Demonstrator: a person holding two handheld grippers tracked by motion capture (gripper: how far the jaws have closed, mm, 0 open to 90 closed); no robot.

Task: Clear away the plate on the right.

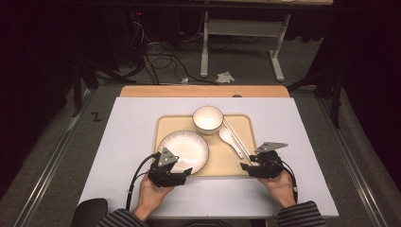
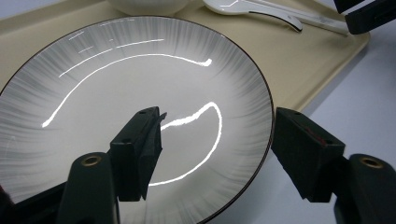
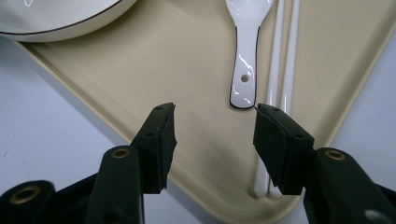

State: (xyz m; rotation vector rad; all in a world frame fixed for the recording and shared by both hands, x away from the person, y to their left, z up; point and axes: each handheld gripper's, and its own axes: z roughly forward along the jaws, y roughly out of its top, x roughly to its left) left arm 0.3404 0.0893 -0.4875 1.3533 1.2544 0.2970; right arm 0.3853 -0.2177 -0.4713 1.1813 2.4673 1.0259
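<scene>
A bench (image 1: 118, 142) with a pale grey top carries a beige tray (image 1: 165, 124), seen from above. The tray is the landmark for everything here.

At the tray's near left corner, the left hand-held gripper (image 1: 185, 171) hovers with its jaws spread wide. Its own camera shows one jaw over a white plate (image 2: 130, 93) with a dark rim and the other jaw outside that rim, over the bench; the pads do not press on the plate. The plate lies in the tray's near left part.

At the tray's far middle stands a small white bowl (image 1: 208, 118). To the right of the bowl, a white spoon (image 1: 231, 139) lies on the tray, with a pair of white chopsticks (image 1: 238, 135) just beside it, closer to the tray's right edge.

At the tray's near right corner, the right hand-held gripper (image 1: 246, 166) also stands wide and empty. In its own view, the spoon's handle end (image 3: 243, 88) lies just ahead of the jaws, and the chopsticks (image 3: 280, 70) run past the right jaw.
</scene>
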